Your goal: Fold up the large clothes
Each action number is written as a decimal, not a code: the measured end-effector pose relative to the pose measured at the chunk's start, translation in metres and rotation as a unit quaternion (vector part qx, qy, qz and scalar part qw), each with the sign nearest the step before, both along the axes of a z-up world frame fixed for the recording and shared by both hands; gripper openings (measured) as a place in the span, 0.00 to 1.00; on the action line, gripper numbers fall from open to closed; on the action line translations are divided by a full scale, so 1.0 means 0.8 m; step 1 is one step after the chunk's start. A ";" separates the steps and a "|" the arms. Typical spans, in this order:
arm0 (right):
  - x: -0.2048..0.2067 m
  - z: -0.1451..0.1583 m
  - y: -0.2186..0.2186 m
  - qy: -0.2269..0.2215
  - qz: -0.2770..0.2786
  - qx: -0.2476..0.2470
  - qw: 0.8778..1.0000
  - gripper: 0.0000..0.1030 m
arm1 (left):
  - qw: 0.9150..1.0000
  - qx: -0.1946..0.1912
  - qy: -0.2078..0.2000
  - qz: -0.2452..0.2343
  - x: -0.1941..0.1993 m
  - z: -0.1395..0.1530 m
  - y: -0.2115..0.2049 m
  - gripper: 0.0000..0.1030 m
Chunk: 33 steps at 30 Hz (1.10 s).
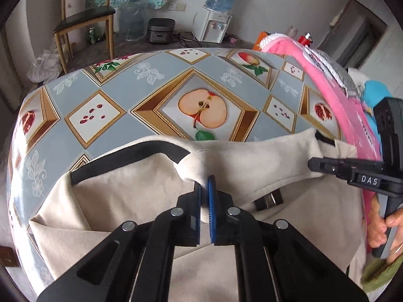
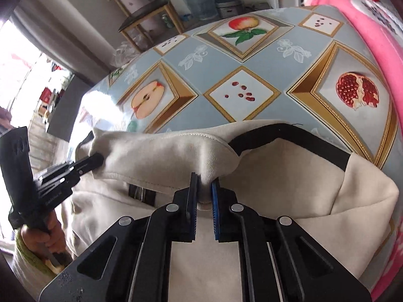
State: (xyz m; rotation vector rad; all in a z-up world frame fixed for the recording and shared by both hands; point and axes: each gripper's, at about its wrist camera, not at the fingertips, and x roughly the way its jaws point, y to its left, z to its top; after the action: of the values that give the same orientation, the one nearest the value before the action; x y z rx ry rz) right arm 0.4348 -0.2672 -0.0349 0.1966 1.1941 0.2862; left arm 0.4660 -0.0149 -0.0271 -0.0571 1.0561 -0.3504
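A cream garment [image 1: 121,201] with black trim [image 1: 141,148] lies on the near part of a table covered by a fruit-patterned cloth [image 1: 201,105]. My left gripper [image 1: 204,183] is shut on a pinched fold at the garment's upper edge. In the left wrist view my right gripper [image 1: 312,164] comes in from the right, closed on the same edge farther along. The right wrist view shows the right gripper [image 2: 204,182] shut on a bunched fold of the cream garment [image 2: 289,176], with the left gripper [image 2: 99,159] gripping the edge at the left.
Pink fabric [image 1: 352,115] is heaped along the table's right side. A wooden chair [image 1: 83,22], water bottles, a rice cooker [image 1: 161,30] and a water dispenser [image 1: 214,25] stand beyond the table. A hand [image 1: 382,224] holds the right gripper's handle.
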 end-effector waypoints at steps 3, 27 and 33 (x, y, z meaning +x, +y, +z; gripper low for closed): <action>-0.018 -0.013 0.016 -0.021 0.048 -0.051 0.997 0.11 | 0.998 0.049 -0.023 -0.034 -0.016 -0.011 -0.010 0.05; -0.016 -0.004 0.126 -0.094 0.112 -0.082 0.986 0.17 | 0.998 -0.045 -0.023 0.034 -0.022 0.005 0.037 0.12; -0.017 -0.001 0.119 -0.075 0.112 -0.067 0.989 0.17 | 0.995 -0.092 -0.048 0.001 -0.020 0.038 0.029 0.11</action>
State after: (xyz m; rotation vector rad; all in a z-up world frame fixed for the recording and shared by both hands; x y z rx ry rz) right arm 0.4216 -0.1720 -0.0356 -0.0768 1.0824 0.4072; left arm 0.4498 0.0082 0.0036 -0.2037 0.9267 -0.4431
